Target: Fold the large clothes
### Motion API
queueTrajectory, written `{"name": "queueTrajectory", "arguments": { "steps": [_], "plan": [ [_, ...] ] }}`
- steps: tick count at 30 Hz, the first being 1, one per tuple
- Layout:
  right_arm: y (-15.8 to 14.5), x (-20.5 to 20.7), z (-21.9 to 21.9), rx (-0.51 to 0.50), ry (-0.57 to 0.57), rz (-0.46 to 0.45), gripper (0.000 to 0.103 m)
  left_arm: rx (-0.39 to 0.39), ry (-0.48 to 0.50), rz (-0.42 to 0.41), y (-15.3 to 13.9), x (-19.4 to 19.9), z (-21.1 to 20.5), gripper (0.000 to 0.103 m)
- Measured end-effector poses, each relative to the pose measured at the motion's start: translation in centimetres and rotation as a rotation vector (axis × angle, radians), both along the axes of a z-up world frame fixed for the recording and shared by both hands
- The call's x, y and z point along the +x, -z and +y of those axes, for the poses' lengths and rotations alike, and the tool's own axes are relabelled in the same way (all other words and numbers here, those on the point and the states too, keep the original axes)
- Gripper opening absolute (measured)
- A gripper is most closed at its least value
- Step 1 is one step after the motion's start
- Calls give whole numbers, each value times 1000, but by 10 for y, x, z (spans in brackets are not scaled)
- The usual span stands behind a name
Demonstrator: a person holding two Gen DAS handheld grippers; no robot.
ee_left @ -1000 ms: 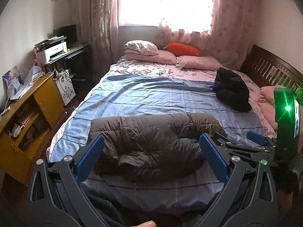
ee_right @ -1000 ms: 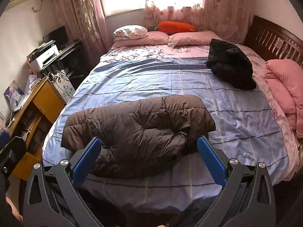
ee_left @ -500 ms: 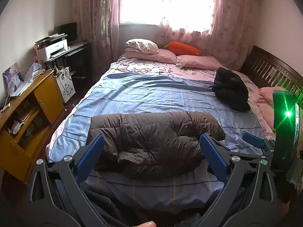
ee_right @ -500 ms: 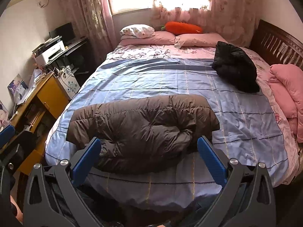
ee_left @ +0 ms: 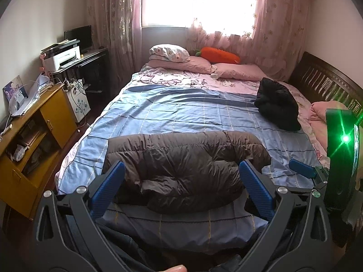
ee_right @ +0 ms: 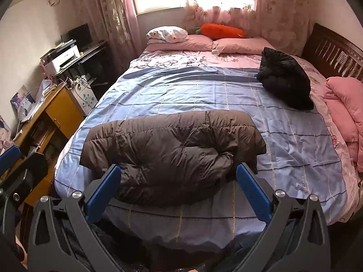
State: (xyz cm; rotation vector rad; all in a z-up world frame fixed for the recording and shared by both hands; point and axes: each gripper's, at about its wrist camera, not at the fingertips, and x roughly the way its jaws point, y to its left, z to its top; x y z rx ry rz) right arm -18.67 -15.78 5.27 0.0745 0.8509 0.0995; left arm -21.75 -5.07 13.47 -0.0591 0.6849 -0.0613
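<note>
Brown puffy coat (ee_left: 186,167) is seen folded on the blue bed sheet (ee_left: 181,111), near the foot. Left gripper (ee_left: 181,188) and right gripper (ee_right: 179,184) are held apart from it, jaws spread wide, nothing pinched.

The pink quilt (ee_right: 347,104) is cut off by the right edge.

Glowing brightly through a window (ee_left: 181,2) behind pink flowered curtains (ee_left: 109,22). Standing along the white left wall (ee_left: 29,29): a yellow wooden cabinet (ee_left: 43,133) and a dark desk (ee_left: 90,65) carrying a white printer (ee_left: 62,59) and a monitor (ee_left: 79,35). Running along the right: a dark wooden headboard (ee_right: 335,52).
</note>
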Motion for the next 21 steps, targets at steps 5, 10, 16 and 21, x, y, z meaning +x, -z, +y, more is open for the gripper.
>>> {"name": "queueTrajectory", "arguments": {
  "steps": [5, 10, 16, 21],
  "plan": [
    [1, -1, 1, 2, -4, -1, 102, -1, 4, 3, 1, -1, 3, 101],
    [1, -2, 2, 3, -11, -2, 102, 3, 6, 2, 2, -2, 3, 101],
    [1, -2, 2, 2, -17, -4, 102, 0, 14, 6, 3, -3, 2, 101],
    [1, -2, 2, 0, -17, -4, 102, 0, 16, 6, 3, -4, 4, 101]
  ]
}}
